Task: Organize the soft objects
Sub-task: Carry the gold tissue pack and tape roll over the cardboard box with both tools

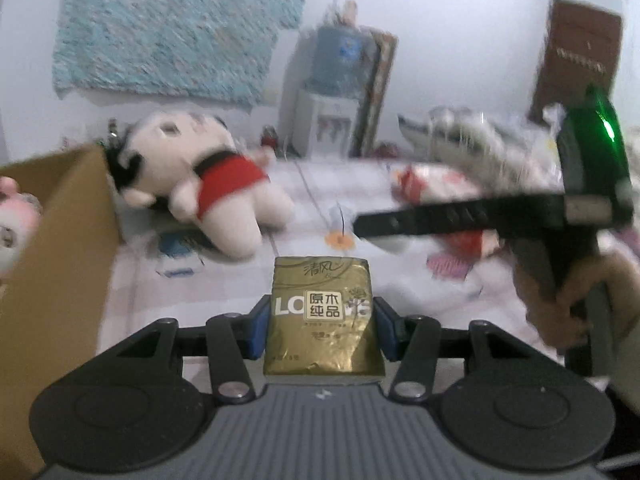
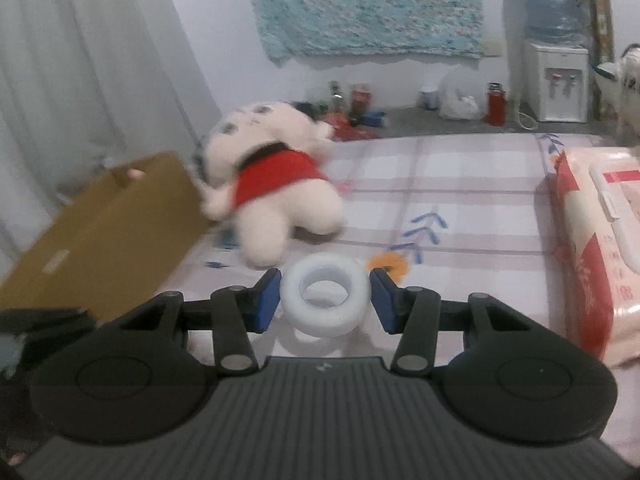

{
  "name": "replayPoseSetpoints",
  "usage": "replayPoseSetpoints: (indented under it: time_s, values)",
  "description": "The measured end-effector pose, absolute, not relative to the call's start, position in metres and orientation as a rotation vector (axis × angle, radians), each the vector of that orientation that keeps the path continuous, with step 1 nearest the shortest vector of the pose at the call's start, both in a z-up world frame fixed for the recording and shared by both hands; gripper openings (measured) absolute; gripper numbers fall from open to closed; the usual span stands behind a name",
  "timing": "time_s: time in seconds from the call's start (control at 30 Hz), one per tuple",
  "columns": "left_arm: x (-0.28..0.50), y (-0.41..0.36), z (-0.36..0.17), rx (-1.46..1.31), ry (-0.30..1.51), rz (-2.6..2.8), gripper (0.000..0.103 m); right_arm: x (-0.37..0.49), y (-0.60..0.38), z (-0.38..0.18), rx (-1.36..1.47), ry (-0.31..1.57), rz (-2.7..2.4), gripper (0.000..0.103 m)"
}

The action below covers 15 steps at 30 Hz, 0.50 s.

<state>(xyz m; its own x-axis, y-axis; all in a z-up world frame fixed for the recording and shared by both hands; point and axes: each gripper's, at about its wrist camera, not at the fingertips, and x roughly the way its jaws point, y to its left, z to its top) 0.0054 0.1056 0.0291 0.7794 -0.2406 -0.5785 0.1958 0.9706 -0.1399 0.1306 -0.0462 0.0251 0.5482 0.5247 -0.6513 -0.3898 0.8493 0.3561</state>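
Two soft things are being carried at this moment, one in each hand-held gripper. Between the blue pads of the left gripper point(image 1: 320, 320) a gold tissue pack point(image 1: 322, 316) is sitting upright, printed face toward the camera, with both pads pressing its sides, so the jaws are clamping it above the checked bedsheet point(image 1: 224, 280). Between the blue pads of the right gripper point(image 2: 325, 300) a white roll of tape point(image 2: 325, 300) is lying with its hole facing up; the pads are standing right at its two sides, apparently gripping it, though the slight gap on the right side is making the contact hard to confirm. From the left wrist view the right gripper point(image 1: 362, 227) is reaching across the right of the picture, blurred, with a person's hand point(image 1: 576, 308) wrapping its handle.

Beyond the held things, a white plush doll in a red shirt point(image 2: 276, 184) is lying on the sheet, its head against the wall of a cardboard box point(image 2: 112, 232) at the left. A pink plush toy point(image 1: 12, 224) is peeking out of that box. A pink wet-wipes pack point(image 2: 600, 248) is resting on the sheet at the right. Farther back, a water dispenser point(image 2: 556, 80) is standing against the wall, beside a blue patterned cloth point(image 2: 368, 4) that is hanging there.
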Motion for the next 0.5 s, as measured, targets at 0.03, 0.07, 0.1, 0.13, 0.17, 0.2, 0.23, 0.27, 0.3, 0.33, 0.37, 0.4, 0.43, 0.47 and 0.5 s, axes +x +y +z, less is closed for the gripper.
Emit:
replayPoseSetpoints:
  time_s: [0.03,0.07,0.1,0.13,0.17,0.2,0.23,0.27,0.3,0.33,0.37,0.4,0.43,0.47,0.5]
  values:
    - [-0.005,0.111,0.042,-0.093,0.609,-0.224,0.053,0.122,-0.046,0.036,0.174,0.806,0.557,0.047]
    - [-0.016,0.118,0.056,-0.101,0.590,-0.207,0.053,0.114,-0.044,0.047,0.159,0.782,0.587,0.047]
    - [-0.027,0.125,0.071,-0.100,0.572,-0.190,0.053,0.107,-0.041,0.058,0.149,0.755,0.617,0.047]
    - [-0.038,0.135,0.085,-0.095,0.553,-0.170,0.053,0.101,-0.036,0.070,0.142,0.735,0.654,0.047]
    - [-0.050,0.148,0.101,-0.086,0.536,-0.139,0.053,0.097,-0.031,0.079,0.139,0.732,0.686,0.047]
    - [-0.058,0.160,0.113,-0.075,0.527,-0.111,0.053,0.094,-0.023,0.088,0.142,0.727,0.715,0.047]
    - [-0.067,0.175,0.126,-0.067,0.524,-0.076,0.053,0.092,-0.016,0.096,0.143,0.726,0.738,0.047]
    - [-0.073,0.191,0.136,-0.060,0.524,-0.038,0.053,0.090,-0.006,0.105,0.141,0.729,0.765,0.047]
    - [-0.077,0.206,0.144,-0.046,0.534,-0.001,0.053,0.088,0.003,0.112,0.145,0.725,0.793,0.047]
    - [-0.079,0.224,0.149,-0.023,0.559,0.041,0.053,0.086,0.014,0.119,0.150,0.723,0.841,0.047]
    - [-0.079,0.238,0.151,-0.006,0.579,0.071,0.053,0.085,0.024,0.124,0.155,0.721,0.877,0.047]
    - [-0.077,0.254,0.151,0.010,0.608,0.101,0.053,0.085,0.035,0.129,0.159,0.720,0.911,0.047]
    - [-0.074,0.269,0.148,0.014,0.638,0.135,0.053,0.085,0.047,0.132,0.157,0.724,0.940,0.047]
    - [-0.068,0.285,0.141,0.014,0.674,0.156,0.053,0.086,0.060,0.135,0.152,0.728,0.957,0.047]
    - [-0.063,0.298,0.133,0.016,0.715,0.150,0.053,0.088,0.073,0.137,0.141,0.735,0.971,0.047]
